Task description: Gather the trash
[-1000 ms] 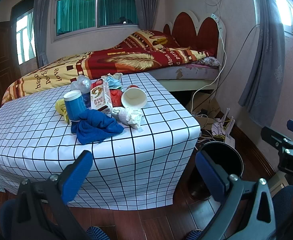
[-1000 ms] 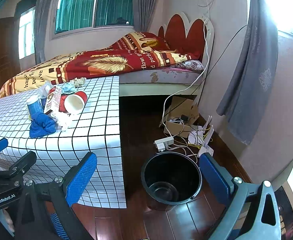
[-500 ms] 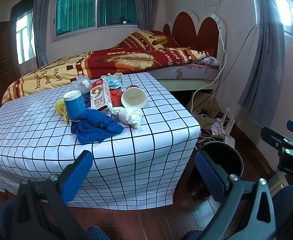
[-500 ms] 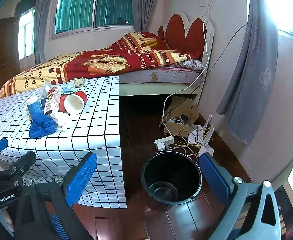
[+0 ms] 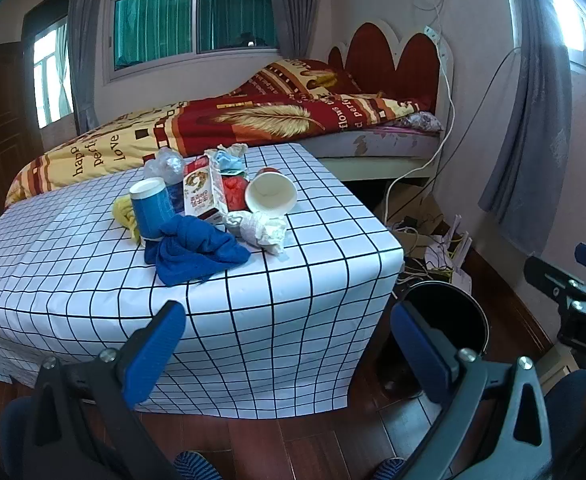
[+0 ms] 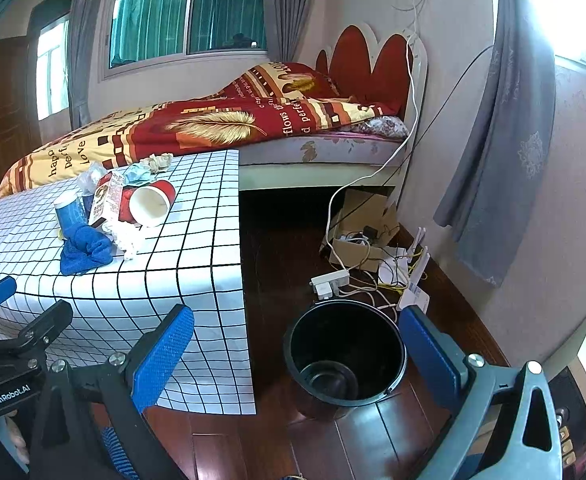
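Trash (image 5: 229, 204) sits heaped on the checked table (image 5: 293, 280), left of the black bin (image 6: 345, 356) on the floor; my left gripper (image 5: 289, 344) and right gripper (image 6: 293, 352) gape wide, empty; I'd take the crumpled tissue (image 5: 261, 230) nearest the bin first.

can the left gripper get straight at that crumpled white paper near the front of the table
Probably yes. The left gripper is open and empty, and the crumpled white paper lies at the pile's near edge with only bare tablecloth before it; the blue cloth lies beside it.
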`<state>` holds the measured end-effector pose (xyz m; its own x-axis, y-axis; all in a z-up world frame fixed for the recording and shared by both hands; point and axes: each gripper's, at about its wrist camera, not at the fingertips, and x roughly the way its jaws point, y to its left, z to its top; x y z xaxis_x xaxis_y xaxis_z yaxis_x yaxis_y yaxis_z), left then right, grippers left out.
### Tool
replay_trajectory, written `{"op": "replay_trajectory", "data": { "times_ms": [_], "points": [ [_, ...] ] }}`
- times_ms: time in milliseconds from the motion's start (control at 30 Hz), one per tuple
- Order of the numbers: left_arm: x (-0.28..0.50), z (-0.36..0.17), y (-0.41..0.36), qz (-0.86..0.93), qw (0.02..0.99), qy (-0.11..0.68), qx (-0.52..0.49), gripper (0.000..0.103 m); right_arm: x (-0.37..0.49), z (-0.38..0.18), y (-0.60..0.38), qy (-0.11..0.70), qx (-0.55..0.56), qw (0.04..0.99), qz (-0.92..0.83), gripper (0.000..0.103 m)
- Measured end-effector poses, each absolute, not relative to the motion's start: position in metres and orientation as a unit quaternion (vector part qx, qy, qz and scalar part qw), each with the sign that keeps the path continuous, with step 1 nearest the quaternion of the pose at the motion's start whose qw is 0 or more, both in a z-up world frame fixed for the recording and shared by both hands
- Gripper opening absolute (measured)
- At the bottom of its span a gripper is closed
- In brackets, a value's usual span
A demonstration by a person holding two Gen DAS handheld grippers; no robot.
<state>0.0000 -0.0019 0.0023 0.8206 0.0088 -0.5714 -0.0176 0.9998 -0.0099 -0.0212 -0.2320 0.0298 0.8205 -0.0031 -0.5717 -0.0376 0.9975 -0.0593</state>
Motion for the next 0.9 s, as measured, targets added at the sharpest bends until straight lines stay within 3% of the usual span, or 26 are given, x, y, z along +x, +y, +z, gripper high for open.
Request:
{"op": "replay_trajectory", "data": {
  "times_ms": [567,900],
  "points": [
    [0.0,-0.003,0.003,0.015,0.954,0.301,0.0,0.103,-0.025,0.024,-0.23,0.302,-0.023,0.953,0.024,0.103],
    [0.031,-0.014,0.055,0.045,0.949,0.311,-0.03,0.103,-0.006,0.009,-0.204,0.308,-0.016,0.946,0.098,0.103]
  ]
}}
